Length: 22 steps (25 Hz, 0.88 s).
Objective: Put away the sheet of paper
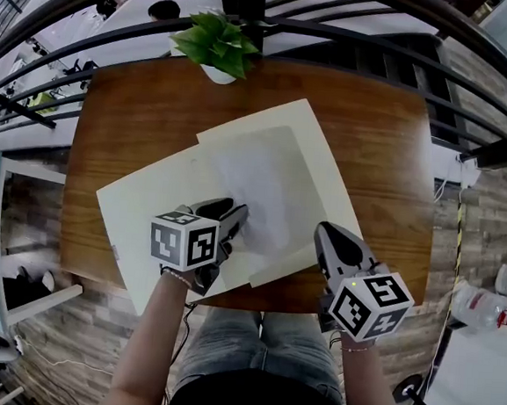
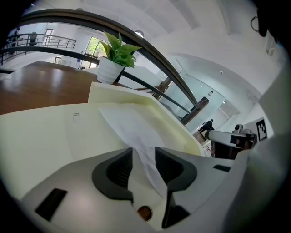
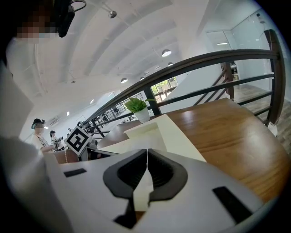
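Note:
A white sheet of paper (image 1: 264,185) lies inside an open cream folder (image 1: 147,206) on the wooden table (image 1: 366,128). My left gripper (image 1: 234,218) is at the sheet's near edge. In the left gripper view its jaws (image 2: 144,159) stand apart, and a crumpled corner of the paper (image 2: 132,129) runs loosely between the pads without being pressed. My right gripper (image 1: 324,234) is at the folder's near right edge. The right gripper view shows its jaws (image 3: 147,157) shut on a thin cream edge of the folder (image 3: 173,134).
A potted green plant (image 1: 219,44) stands at the table's far edge, just beyond the folder. A dark metal railing (image 1: 253,3) curves behind the table. Bare wood shows to the right of the folder (image 3: 227,132) and at the far left.

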### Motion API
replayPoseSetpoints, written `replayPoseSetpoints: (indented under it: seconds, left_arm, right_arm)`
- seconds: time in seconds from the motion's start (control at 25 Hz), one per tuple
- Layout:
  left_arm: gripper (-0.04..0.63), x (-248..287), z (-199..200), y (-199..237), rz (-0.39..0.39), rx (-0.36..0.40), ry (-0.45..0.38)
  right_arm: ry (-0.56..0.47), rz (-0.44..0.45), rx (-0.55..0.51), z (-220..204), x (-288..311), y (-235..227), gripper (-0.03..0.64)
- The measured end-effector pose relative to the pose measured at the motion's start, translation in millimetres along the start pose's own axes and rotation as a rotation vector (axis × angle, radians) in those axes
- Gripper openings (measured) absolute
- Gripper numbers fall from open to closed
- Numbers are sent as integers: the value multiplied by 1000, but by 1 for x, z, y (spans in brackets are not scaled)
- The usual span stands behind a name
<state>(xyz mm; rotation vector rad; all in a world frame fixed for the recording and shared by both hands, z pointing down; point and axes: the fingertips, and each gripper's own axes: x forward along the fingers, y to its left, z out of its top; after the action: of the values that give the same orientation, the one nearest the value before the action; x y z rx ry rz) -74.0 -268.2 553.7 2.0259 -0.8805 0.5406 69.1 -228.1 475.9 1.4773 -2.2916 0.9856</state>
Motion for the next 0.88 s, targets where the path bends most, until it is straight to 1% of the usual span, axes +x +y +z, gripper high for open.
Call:
replayPoseSetpoints:
  seconds: [0.04,0.16,0.28,0.44,0.6,0.72,0.8,0.88]
  left_arm:
    - [162,0,-1,0,4,-2,7]
    - [185,-2,-3,1,19,0,13]
    - [224,-6,0,1,32,4,-5]
    - [224,-15,6,-4,27,4,-48]
    - [222,-30,16,-13,-8,-3,-104]
    - [192,-44,21,-19,-2,20,-143]
    - [162,-54,27,-23,6,40,-170]
    - [155,-62,31,-28,4,57,-193]
  right_arm:
    - [-1,0,1,0,-1,0,28]
    - [-5,1,1,0,-2,1,28]
    - [-6,3,-3,1,-2,2,28]
    - [-15,16,-15,3,-4,7,28]
    - [-33,35,-29,10,-6,15,28]
    - [-48,55,-50,16,-10,24,28]
    - [-78,100,-50,25,-12,35,28]
    - [-108,160,-42,33,-13,47,28]
